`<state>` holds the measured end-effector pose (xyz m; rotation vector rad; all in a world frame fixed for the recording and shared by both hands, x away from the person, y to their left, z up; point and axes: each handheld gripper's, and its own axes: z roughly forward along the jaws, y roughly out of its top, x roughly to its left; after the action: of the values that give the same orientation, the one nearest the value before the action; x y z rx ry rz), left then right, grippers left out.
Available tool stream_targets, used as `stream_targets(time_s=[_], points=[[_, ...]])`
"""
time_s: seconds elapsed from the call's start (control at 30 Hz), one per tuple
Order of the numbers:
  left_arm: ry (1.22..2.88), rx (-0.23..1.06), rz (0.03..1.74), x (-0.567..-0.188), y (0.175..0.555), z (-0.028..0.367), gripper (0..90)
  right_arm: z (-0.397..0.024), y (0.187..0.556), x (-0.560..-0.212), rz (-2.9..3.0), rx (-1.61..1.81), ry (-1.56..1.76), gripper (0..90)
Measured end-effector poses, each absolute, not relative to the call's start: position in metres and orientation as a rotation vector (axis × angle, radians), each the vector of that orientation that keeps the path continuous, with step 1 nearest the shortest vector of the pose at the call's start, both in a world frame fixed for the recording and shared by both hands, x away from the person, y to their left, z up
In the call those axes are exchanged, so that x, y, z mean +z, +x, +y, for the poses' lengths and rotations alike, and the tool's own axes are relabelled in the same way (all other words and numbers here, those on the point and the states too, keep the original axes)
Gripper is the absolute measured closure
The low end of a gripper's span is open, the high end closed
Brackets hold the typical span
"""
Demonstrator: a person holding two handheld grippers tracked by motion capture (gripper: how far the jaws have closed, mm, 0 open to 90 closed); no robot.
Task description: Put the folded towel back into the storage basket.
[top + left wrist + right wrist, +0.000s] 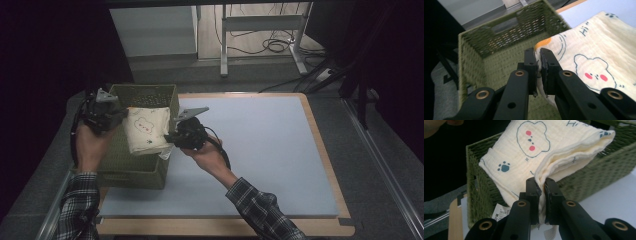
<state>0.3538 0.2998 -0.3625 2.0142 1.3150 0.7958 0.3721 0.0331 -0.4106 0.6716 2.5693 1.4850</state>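
A folded cream cloth (146, 131) printed with a bear face and paw marks hangs between both grippers over a green woven basket (150, 93). My left gripper (120, 116) is shut on the cloth's left edge; in the left gripper view (538, 53) its jaws pinch the cloth (594, 57) above the basket's hollow (499, 57). My right gripper (171, 136) is shut on the cloth's right corner; in the right gripper view (541, 182) the folded layers (529, 152) are clamped between the jaws, with the basket (599, 175) behind.
The basket stands at the left end of a pale blue mat (260, 150) on a wood-edged table (330, 160). A white label (499, 212) hangs from the cloth's lower edge. Table legs and cables (275, 45) lie on the floor beyond.
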Motion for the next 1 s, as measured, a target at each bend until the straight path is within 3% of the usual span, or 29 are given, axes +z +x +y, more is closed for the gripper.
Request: stream_targets(time_s=[0.53, 1.0], points=[[2.004, 0.809, 1.411, -0.378, 0.339, 0.344, 84.0, 0.098, 0.352, -0.428, 2.620, 1.460, 0.627, 82.5], [2.041, 0.762, 1.440, -0.406, 0.336, 0.353, 83.7, 0.125, 0.340, -0.449, 2.686, 1.386, 0.655, 81.7]])
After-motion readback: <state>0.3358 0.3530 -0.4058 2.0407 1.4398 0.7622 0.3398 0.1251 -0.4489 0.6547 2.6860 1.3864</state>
